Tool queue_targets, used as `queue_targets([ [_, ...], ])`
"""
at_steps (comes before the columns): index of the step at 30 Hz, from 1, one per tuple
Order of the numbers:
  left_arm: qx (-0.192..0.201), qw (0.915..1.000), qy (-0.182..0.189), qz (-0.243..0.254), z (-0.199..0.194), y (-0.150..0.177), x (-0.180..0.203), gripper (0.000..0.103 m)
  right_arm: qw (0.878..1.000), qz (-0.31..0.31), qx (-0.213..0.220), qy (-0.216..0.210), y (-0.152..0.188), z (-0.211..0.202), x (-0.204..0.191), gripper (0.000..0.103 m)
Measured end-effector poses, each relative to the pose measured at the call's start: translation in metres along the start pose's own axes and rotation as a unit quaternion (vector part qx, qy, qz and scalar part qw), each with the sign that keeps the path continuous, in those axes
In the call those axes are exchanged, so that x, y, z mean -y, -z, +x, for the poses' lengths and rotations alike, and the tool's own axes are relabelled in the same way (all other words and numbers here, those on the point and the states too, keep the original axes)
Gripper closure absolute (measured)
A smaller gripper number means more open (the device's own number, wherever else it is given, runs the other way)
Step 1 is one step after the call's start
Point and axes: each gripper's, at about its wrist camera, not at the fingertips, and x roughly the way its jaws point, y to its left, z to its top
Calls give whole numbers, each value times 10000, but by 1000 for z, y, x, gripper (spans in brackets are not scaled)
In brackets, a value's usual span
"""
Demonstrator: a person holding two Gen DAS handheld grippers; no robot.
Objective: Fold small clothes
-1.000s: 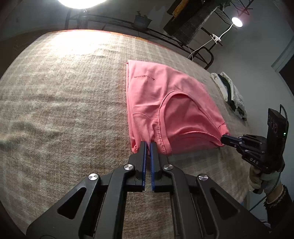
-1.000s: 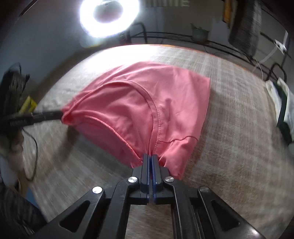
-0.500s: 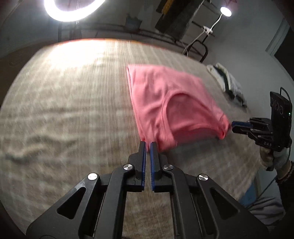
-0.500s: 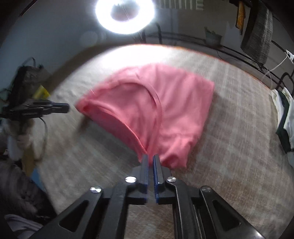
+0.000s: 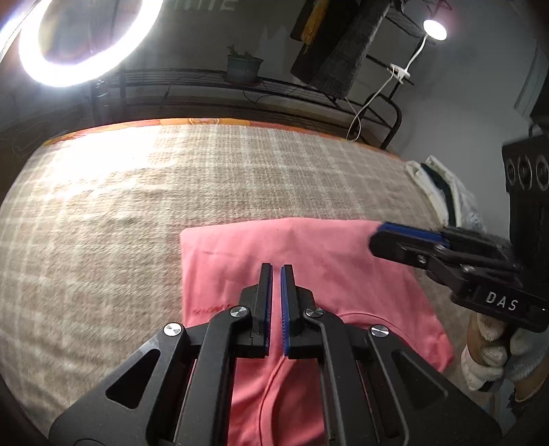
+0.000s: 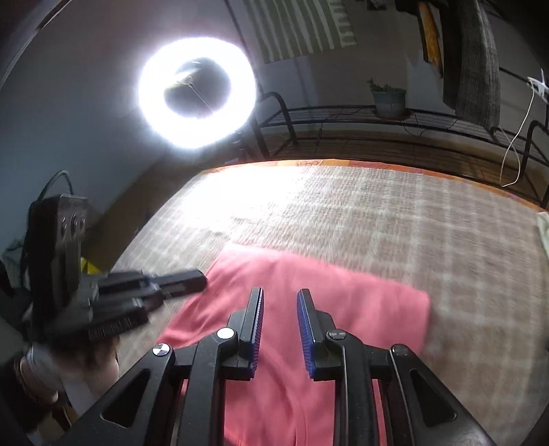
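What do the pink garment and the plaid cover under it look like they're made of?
Pink garment: looks like thin, matte knit, probably cotton jersey; it lies limp with stitched seams. Plaid cover: seemingly fuzzy fleece or brushed wool, with a soft, nappy, light-catching surface.

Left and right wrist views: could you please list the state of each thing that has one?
Pink garment: lying flat on the blanket, not gripped.
Left gripper: narrowly open, holding nothing.
Right gripper: open, holding nothing.
Ring light: lit.
Lamp: lit.

Bare blanket (image 5: 103, 223) beyond pink garment (image 5: 308, 260)
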Motion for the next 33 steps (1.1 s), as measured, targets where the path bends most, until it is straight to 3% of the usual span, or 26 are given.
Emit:
queue_targets([
  [6, -326, 9993, -152, 125, 33, 19, -4, 101, 9992, -91, -370, 156, -2, 46, 10, 82],
  [10, -61, 9995, -7, 307, 29, 32, -6, 100, 9974, -133, -652, 287, 12, 64, 26, 84],
  [14, -224, 9996, 41, 141, 19, 32, -12, 100, 9977, 144, -609, 244, 9, 54, 41, 82],
  [17, -126, 9999, 41, -56, -3, 39, -22, 97, 9976, 253, -504, 389, 8, 27, 50, 76],
  [19, -42, 9994, 97, -332, -21, 46, -35, 78, 9975, 372, -400, 440, 12, 6, 58, 71],
  [20, -3, 9986, 147, -516, -29, 50, -43, 61, 9974, 484, -342, 417, 15, -5, 63, 65],
  [21, 41, 9972, 215, -708, -36, 55, -50, 56, 9971, 621, -272, 358, 21, -17, 69, 61],
  [23, -5, 9940, 338, -1037, -41, 63, -62, 55, 9957, 878, -197, 230, 33, -36, 80, 47],
  [28, -262, 9749, 824, -2053, -39, 78, -94, 55, 9871, 1580, -222, -94, 67, -52, 102, 45],
  [33, -453, 9654, 1198, -2270, -30, 82, -88, 55, 9729, 2232, -266, -548, 98, -52, 116, 45],
])
